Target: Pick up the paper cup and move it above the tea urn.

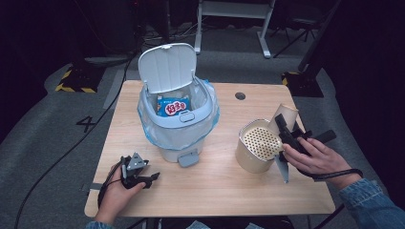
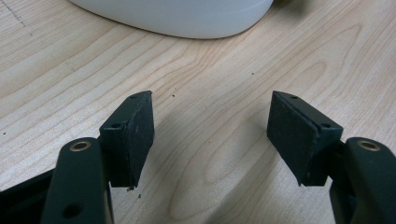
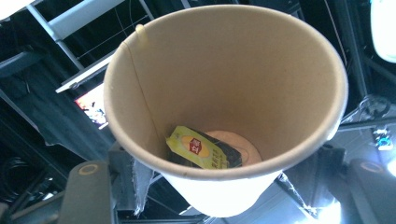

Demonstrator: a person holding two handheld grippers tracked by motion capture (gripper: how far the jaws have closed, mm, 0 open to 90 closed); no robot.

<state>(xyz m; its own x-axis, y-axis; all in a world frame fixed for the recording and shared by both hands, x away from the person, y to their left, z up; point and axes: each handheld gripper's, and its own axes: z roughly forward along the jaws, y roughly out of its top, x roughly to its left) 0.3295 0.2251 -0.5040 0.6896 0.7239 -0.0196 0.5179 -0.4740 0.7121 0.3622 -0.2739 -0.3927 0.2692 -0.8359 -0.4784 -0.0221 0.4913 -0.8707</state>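
**Tea bag still in the cup as bin stands open**

Wooden table (image 1: 215, 191) in a dim workshop, dark floor all round: a paper cup (image 3: 224, 107) is clamped between the jaws of the right gripper (image 1: 286, 136), lifted off the table and tilted beside a metal canister (image 1: 253, 152) with a perforated strainer top (image 1: 261, 142). Seen from the right gripper view, a yellow tea bag (image 3: 198, 151) lies at the bottom of the cup — nothing has been tipped out yet. Further left, a small white pedal bin (image 1: 177, 114) stands with its lid (image 1: 167, 67) raised and a clear liner fitted; a blue snack packet (image 1: 173, 107) already lies inside. Nearest the person, the left gripper (image 1: 138, 174) rests low on the table close to the bin's base, jaws spread wide and holding nothing. By the look of it, the cup is picked up; emptying it, probably over the strainer, and binning it remain.
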